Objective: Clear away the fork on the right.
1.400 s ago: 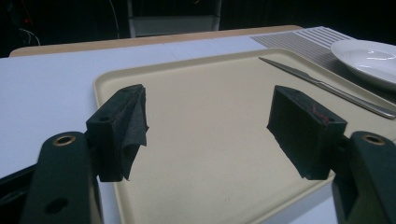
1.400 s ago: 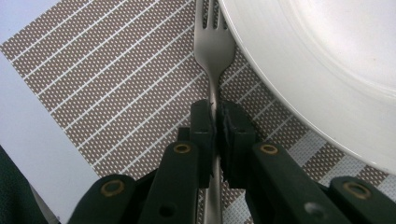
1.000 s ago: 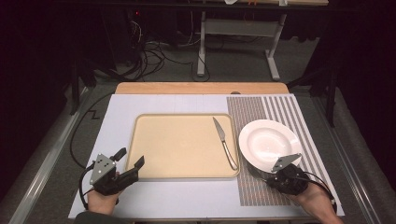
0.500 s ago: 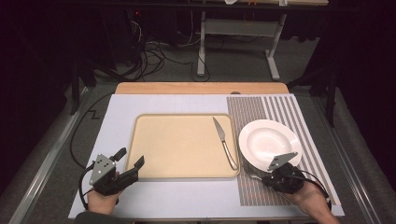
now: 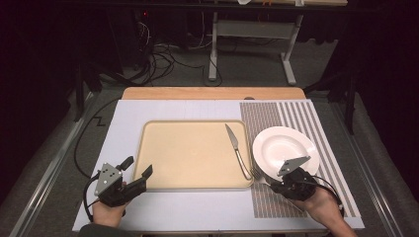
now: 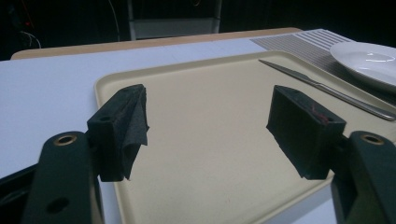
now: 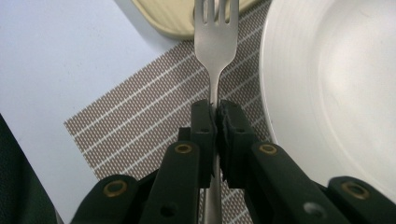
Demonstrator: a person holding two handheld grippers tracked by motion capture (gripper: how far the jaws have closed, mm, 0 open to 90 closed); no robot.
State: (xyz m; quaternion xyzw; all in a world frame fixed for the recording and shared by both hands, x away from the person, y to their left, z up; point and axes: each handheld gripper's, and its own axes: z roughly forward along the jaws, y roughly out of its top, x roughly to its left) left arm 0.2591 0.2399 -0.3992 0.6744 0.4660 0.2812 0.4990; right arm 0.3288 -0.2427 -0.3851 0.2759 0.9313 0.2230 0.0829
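High view: a white-covered worktop (image 5: 148, 217) carries a beige tray (image 5: 192, 153) with a knife (image 5: 237, 150), a striped mat (image 5: 296, 116) and a white plate (image 5: 284, 148); dark floor and cables lie beyond. The left claw (image 5: 141, 170) gapes by the tray's near corner.

Left gripper view: its pads are wide apart over the tray (image 6: 210, 126), with the plate (image 6: 369, 60) cut off.

Right gripper view: the right claw (image 7: 215, 116) clamps a fork (image 7: 215, 37) beside the plate (image 7: 336, 84), handle hidden.

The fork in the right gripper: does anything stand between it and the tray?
Nothing visible does. The right gripper is shut on the fork, whose tines point at the tray corner; the plate lies beside it.
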